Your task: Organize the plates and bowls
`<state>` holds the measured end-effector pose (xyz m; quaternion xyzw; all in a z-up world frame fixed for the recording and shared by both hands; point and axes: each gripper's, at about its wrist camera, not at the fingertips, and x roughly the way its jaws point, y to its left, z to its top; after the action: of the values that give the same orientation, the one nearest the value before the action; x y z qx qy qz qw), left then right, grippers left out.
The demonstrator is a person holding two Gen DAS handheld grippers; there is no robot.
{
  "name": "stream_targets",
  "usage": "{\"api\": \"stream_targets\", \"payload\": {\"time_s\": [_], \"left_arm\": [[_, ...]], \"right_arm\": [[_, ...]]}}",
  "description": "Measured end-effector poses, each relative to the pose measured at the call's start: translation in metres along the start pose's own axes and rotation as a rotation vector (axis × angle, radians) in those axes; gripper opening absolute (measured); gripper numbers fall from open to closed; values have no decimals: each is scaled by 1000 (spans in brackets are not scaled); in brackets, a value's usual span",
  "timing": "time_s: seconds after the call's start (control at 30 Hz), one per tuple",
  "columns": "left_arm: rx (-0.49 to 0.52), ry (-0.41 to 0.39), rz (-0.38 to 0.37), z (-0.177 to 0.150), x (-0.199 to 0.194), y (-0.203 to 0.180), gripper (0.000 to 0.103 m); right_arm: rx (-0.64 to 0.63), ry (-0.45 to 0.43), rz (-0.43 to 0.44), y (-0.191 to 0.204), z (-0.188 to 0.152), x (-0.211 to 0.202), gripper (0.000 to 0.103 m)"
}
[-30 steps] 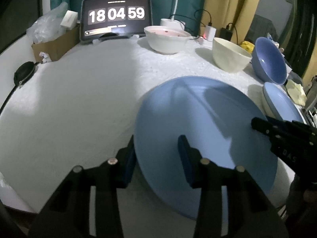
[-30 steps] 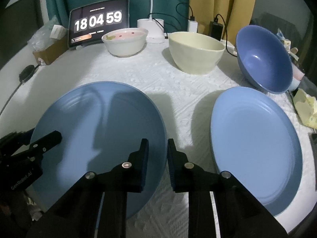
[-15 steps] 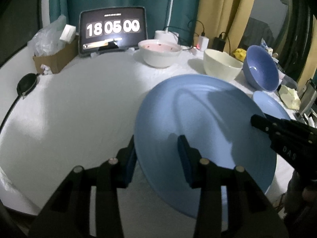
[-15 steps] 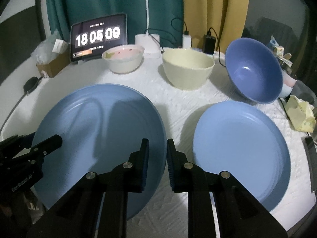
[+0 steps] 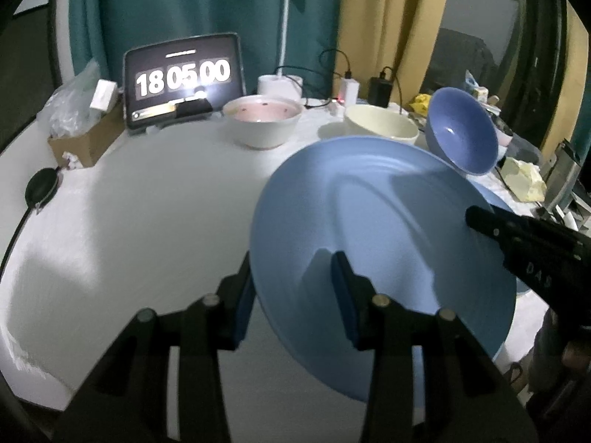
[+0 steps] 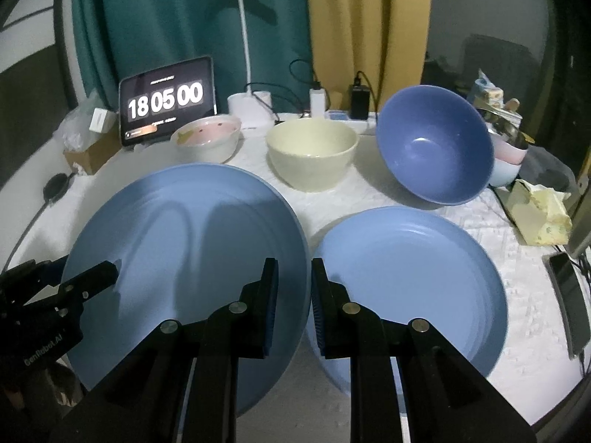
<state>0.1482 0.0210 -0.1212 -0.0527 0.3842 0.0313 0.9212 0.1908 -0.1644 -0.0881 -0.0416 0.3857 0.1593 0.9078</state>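
1. Left gripper [image 5: 291, 291]: clamped on the near-left rim of the big blue plate [image 5: 384, 243]; 1 finger sits under/outside the rim, the other on the plate's upper face.
2. Right gripper [image 6: 293, 302]: clamped on the same plate's right rim [image 6: 184, 258], 1 finger on the plate's face, the other just outside the edge. In the left wrist view its black tip [image 5: 517, 243] reaches over the plate's right side.
3. Plate is held tilted btwn both claws, off the table [image 5: 129, 221], at the near edge, centre-right. Left claw body also shows at the plate's left side in the right wrist view [image 6: 55, 295].
4. 2nd blue plate [image 6: 413, 288] lies flat on the table's near-right part, just beside the held plate; the held plate's right rim overlaps its left edge in view. Touching or not: cannot tell.
5. Blue bowl [image 6: 436, 144] is tipped on its side toward the far-right edge, opening facing the cams, behind the 2nd plate.
6. Cream bowl [image 6: 312, 151] stands upright, far centre, left of the blue bowl.
7. White bowl w/ pinkish inside [image 6: 207, 140] stands upright further left, just in front of the clock tablet [image 6: 168, 101] reading 18 05 00, at the far edge.
8. Cardboard box [image 5: 88, 136] w/ plastic bag sits at the far-left edge.
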Motion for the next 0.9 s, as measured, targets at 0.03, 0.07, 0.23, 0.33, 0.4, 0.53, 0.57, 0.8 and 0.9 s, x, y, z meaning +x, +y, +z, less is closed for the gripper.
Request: {"api": "stream_targets", "payload": {"time_s": [0.03,0.07,0.23,0.33,0.4,0.53,0.57,0.8,0.9], "left_arm": [[5,0,-2,1,0,-3,41],[9,0,-3,2,0,-6,41],[37,-2,-10,7,-2,-21,41],[52,-5,-13,11,-2,-30,41],[61,-4,-16,13,-1,-36,41],[83,3,-23,15,2,-51,41],[87,4,-25,15,2,-54,41],[125,14,-27,16,8,-79,41],[139,24,-29,17,11,-89,41]], "right_arm": [[5,-1,-1,-2,0,-1,19],[11,-3,-3,-5,0,-2,19],[39,-16,-9,-20,0,-7,19],[58,-26,-12,-30,0,-10,19],[67,-30,-13,-37,0,-12,19],[86,-38,-17,-50,-1,-15,19],[93,-39,-18,-54,-1,-15,19],[134,-46,-22,-79,-7,-16,19],[154,-43,-22,-89,-9,-15,19]]}}
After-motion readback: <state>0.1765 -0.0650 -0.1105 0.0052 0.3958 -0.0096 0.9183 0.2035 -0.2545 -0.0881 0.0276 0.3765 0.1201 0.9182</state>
